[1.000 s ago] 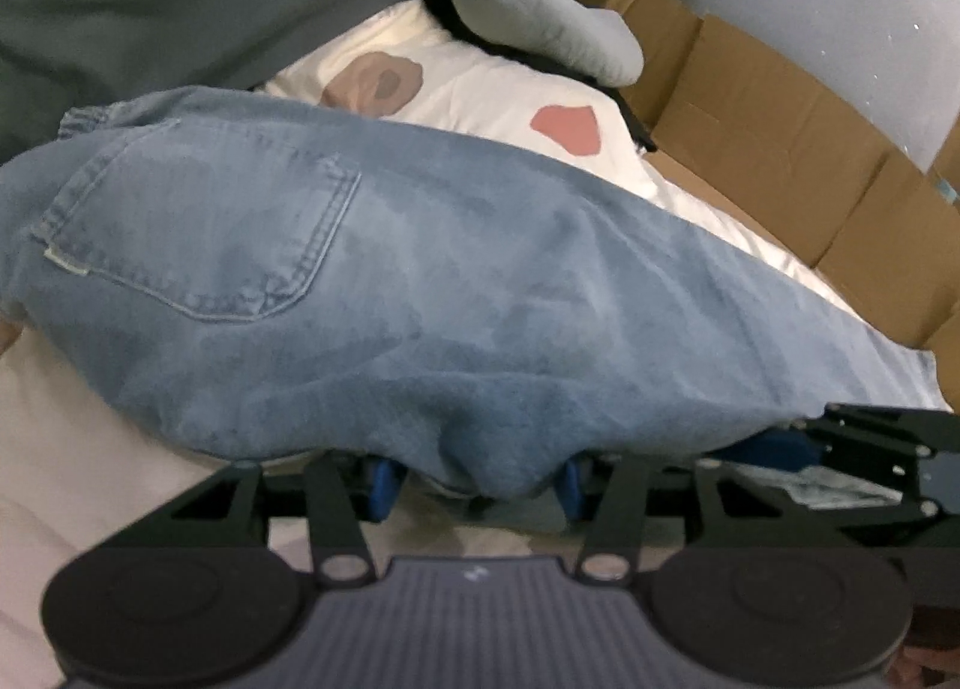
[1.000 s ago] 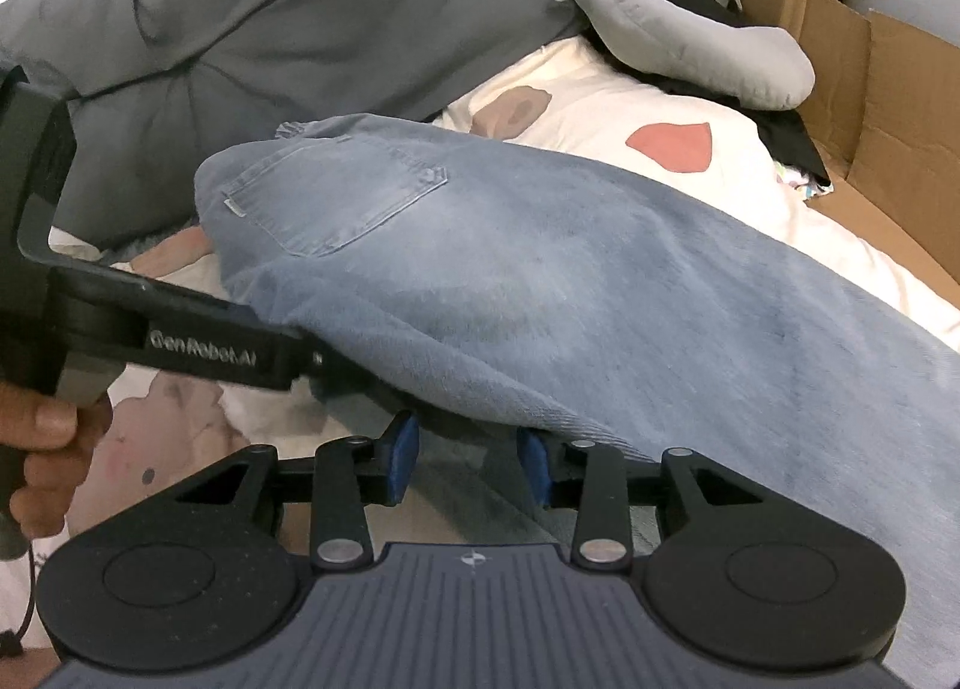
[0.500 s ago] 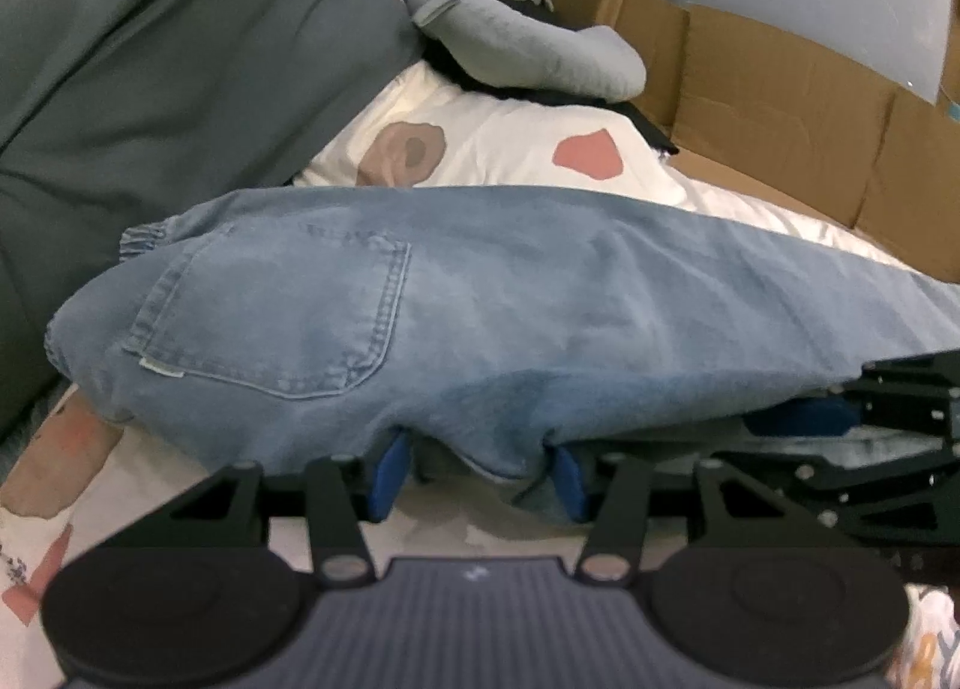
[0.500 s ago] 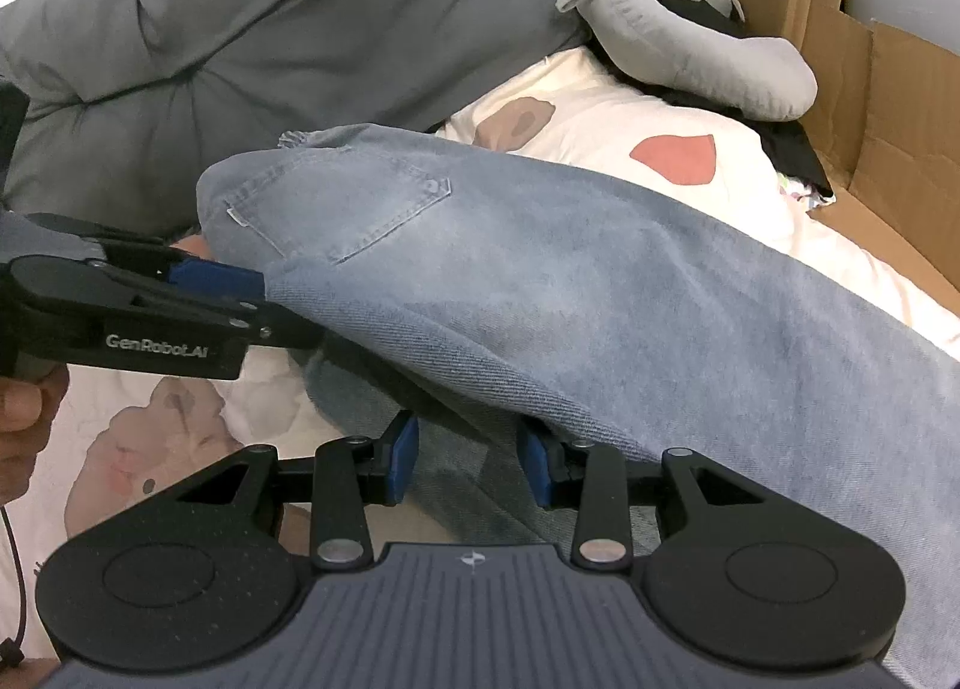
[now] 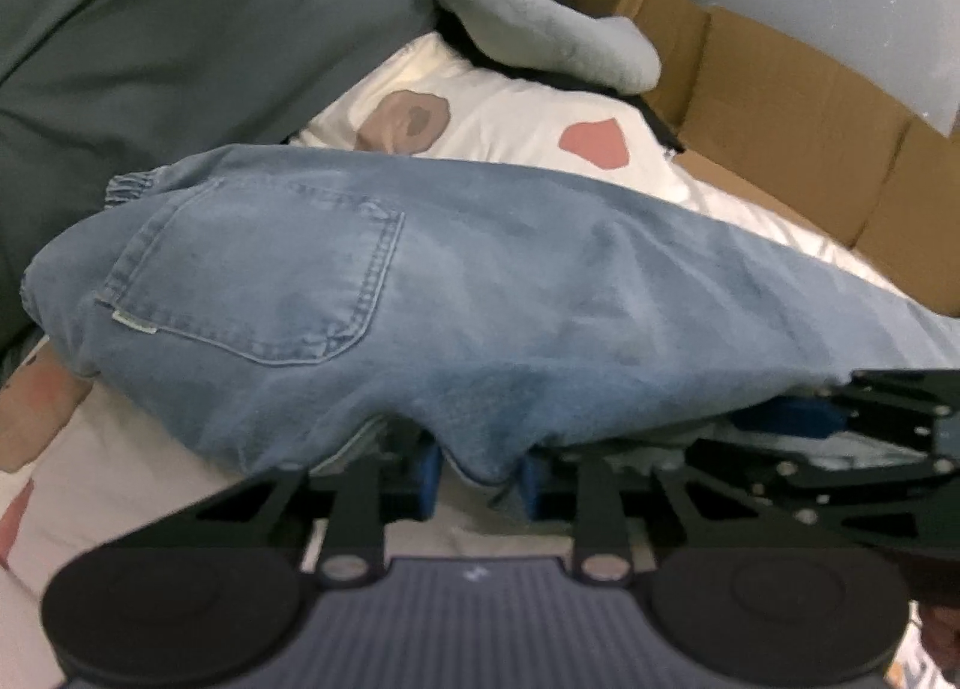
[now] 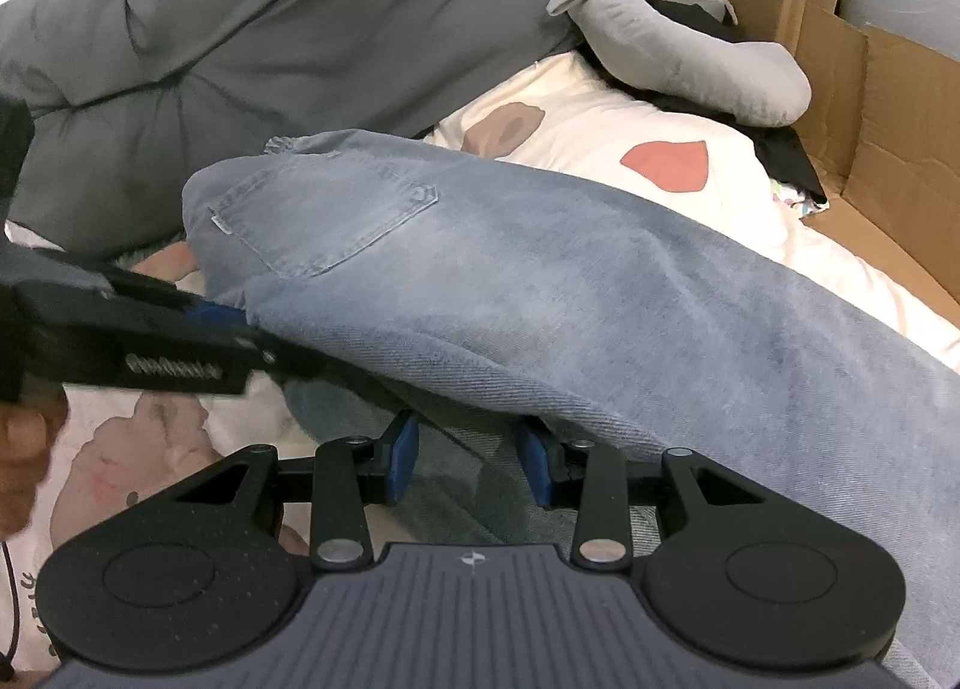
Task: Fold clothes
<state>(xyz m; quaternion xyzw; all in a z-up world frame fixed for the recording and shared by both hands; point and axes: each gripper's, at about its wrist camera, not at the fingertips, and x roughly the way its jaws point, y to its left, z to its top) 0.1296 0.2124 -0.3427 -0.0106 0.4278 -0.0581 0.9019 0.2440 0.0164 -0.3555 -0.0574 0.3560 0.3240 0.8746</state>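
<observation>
Centrally, the jeans (image 5: 480, 293) lie across the patterned bedsheet (image 5: 510, 119), back pocket (image 5: 258, 275) facing up, near the grey duvet (image 6: 270, 17). Left gripper (image 5: 480, 479): jaws have just been closing, and a fold of the near denim edge sits between its blue pads. Right gripper (image 6: 471, 464): jaws partly open, denim edge between them; whether the pads press on it cannot be told.
</observation>
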